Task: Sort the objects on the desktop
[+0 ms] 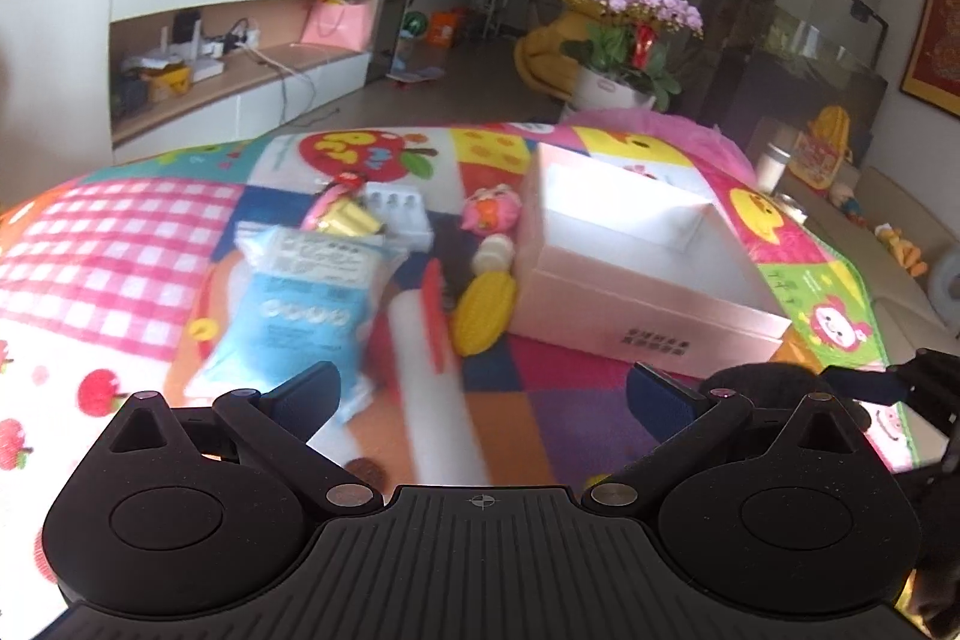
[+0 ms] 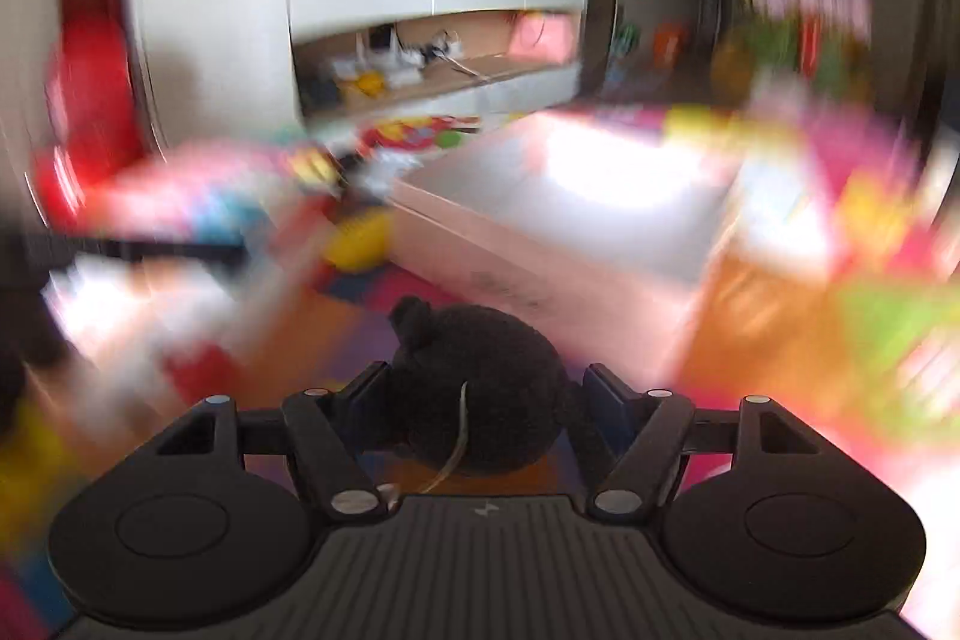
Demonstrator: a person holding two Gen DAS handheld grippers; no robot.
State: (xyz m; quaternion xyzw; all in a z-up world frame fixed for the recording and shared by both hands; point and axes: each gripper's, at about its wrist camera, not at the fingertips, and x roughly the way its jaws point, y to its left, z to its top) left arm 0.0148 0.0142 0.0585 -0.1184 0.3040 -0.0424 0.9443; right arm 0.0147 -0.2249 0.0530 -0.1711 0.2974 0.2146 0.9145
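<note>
The right gripper point(image 2: 480, 400) has its jaws closed on a black fuzzy toy mouse point(image 2: 480, 388): the round body fills the gap between the two blue pads point(image 2: 603, 394), both sides pressing into the fur, the head and one ear poking forward beyond the fingertips, and a thin pale tail trailing back toward the gripper body. The rest of the right wrist view is heavily smeared, but the open pink box point(image 2: 540, 244) shows ahead of the mouse and slightly to its right, with a yellow toy at the box's left corner. In the left wrist view, the left gripper point(image 1: 480, 388) hangs with its jaws wide apart and nothing clamped; a white roll point(image 1: 429, 376) and a blue packet point(image 1: 300, 310) lie on the colourful play mat point(image 1: 120, 244) below and beyond the gap, not touched by either pad. A yellow corn toy point(image 1: 486, 313) lies just beside the pink box's left wall point(image 1: 630, 316). The black mouse appears at the right edge of that view, near the box's front corner.
</note>
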